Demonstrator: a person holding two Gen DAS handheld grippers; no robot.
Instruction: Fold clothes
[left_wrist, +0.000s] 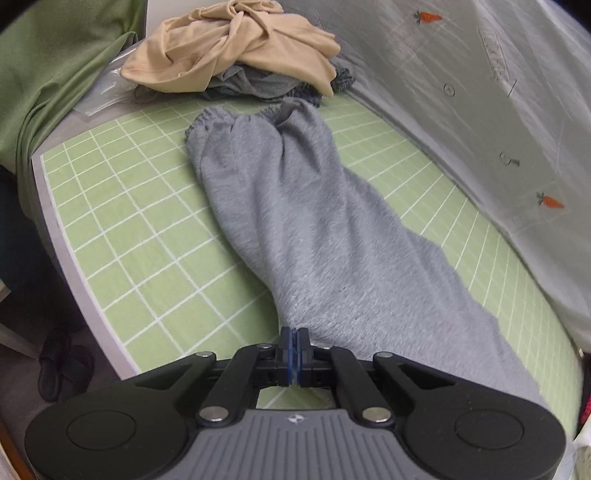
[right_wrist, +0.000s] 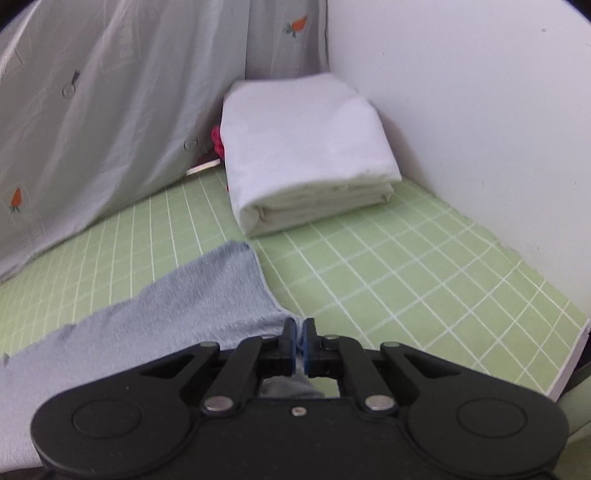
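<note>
While both tools (left_wrist: 294, 338) (right_wrist: 300, 330) pinch grey sweatpants (left_wrist: 314, 229), lower leg ends hidden behind tool bodies.

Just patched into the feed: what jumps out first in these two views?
The grey sweatpants stretch along the green grid mat, with the left tool and right tool each shut on an edge of them. A beige garment tops the heap beyond the waistband. In the right view, a folded white sheet sits in the corner.
</note>
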